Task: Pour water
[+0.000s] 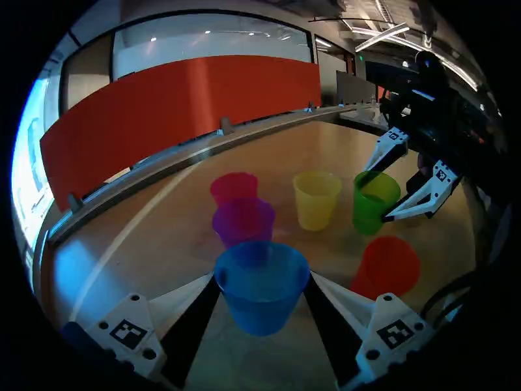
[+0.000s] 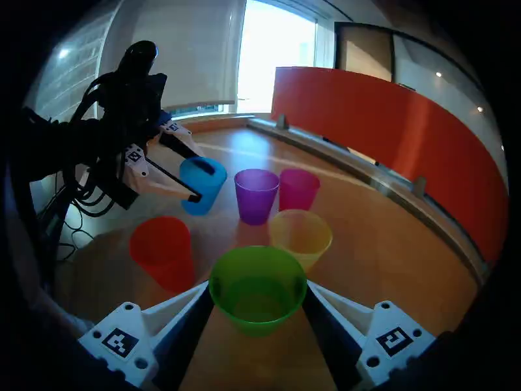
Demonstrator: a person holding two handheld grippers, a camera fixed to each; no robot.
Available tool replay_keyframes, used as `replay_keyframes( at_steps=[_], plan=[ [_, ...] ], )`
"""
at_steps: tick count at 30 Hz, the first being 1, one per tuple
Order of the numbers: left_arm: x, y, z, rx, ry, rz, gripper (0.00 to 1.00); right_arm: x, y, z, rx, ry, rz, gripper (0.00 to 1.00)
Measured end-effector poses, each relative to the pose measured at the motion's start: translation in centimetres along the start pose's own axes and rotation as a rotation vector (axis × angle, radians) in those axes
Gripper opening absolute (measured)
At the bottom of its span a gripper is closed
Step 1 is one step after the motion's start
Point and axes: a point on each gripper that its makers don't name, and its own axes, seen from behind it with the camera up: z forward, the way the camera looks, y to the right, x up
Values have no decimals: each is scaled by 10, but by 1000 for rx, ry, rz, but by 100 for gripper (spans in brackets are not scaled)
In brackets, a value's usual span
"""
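In the left gripper view, the left tool (image 1: 262,279) grips the blue cup (image 1: 262,300), with one finger pressed on each side of its wall just under the rim. The contact points are hidden behind the cup. The cup's inside is dim, and I cannot tell whether it holds water.

Just past the tool stands the purple cup (image 1: 243,221), its base hidden by the blue rim. Behind that is the pink cup (image 1: 234,188), with only its upper part showing. Ahead and to the right of the tool, the red cup (image 1: 385,267) stands on the tabletop (image 1: 163,221), its foot partly cut off by the tool's right finger. Farther on stands the yellow cup (image 1: 317,199), which looks empty.

In the right gripper view, the right tool (image 2: 258,287) is closed on the green cup (image 2: 258,306) the same way, with a finger on either side. A faint darker line low inside may be a liquid level, but it is too unclear to say. Far across from this tool, the hand holding the left tool is lost in a dark tangle with cables (image 2: 78,195). A red panel (image 2: 391,130) edges the far side of the tabletop.
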Motion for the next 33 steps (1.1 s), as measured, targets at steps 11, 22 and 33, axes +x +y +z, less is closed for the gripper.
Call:
replay_keyframes(
  at_steps=[11, 22, 33],
  plan=[
    [-8, -3, 6, -5, -11, -21, 87, -10, 2, 8, -2, -27, 4, 91],
    [-15, -4, 5, -4, -7, -23, 87, -13, 4, 7, -5, -26, 22, 92],
    [-20, 1, 0, -15, 2, -3, 87, -19, 4, 2, -14, -28, 34, 94]
  ],
)
